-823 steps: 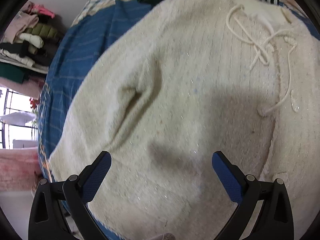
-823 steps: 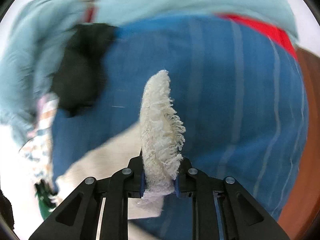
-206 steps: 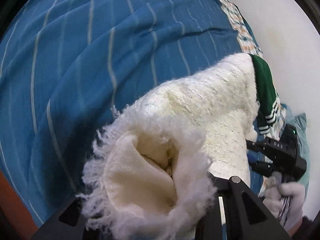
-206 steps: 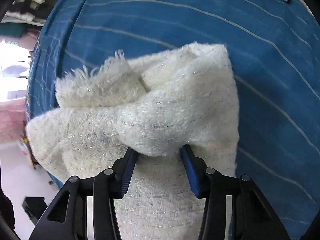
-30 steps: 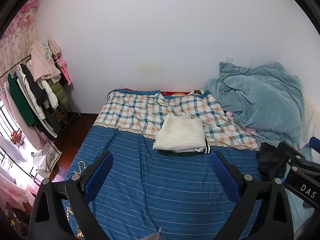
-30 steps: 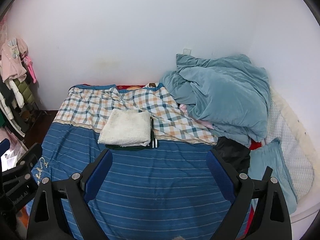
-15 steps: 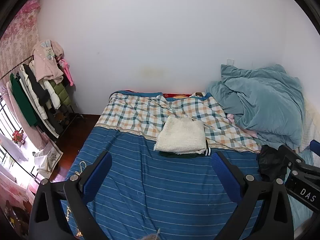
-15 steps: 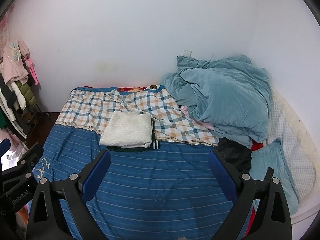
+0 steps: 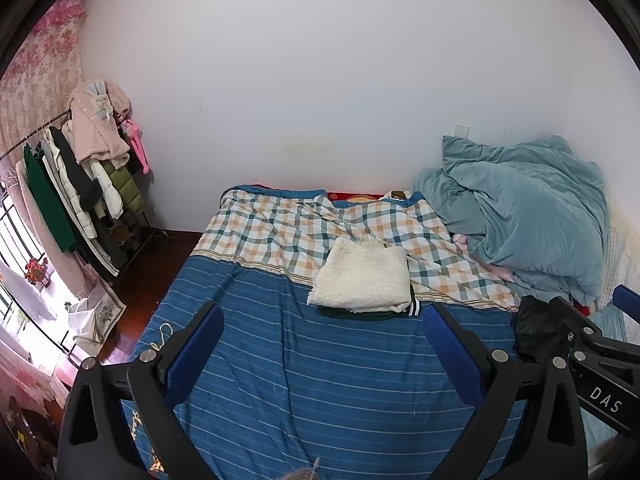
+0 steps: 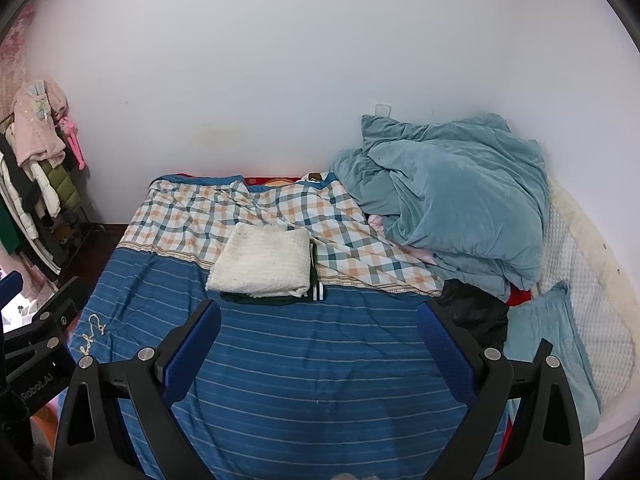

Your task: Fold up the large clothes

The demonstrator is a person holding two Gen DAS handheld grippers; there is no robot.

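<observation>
— Any lettering you can make out?

— Yes. In the left wrist view, the right gripper (image 9: 600, 368) at the near right edge carries white letters "DAS" on its black body.

— And from the other side?

— In the right wrist view, the left gripper (image 10: 36, 360) at the near left edge bears white print that reads "Robot.AI", running slantwise.

— The bedspread (image 10: 304, 360)?

— Yellow script is stitched near its left edge, too small and curled to read.

Two folded garments (image 10: 262, 266) (cream atop dark green), one teal duvet (image 10: 452, 196), one black garment (image 10: 476, 312), one clothes rack (image 9: 72, 188).
</observation>
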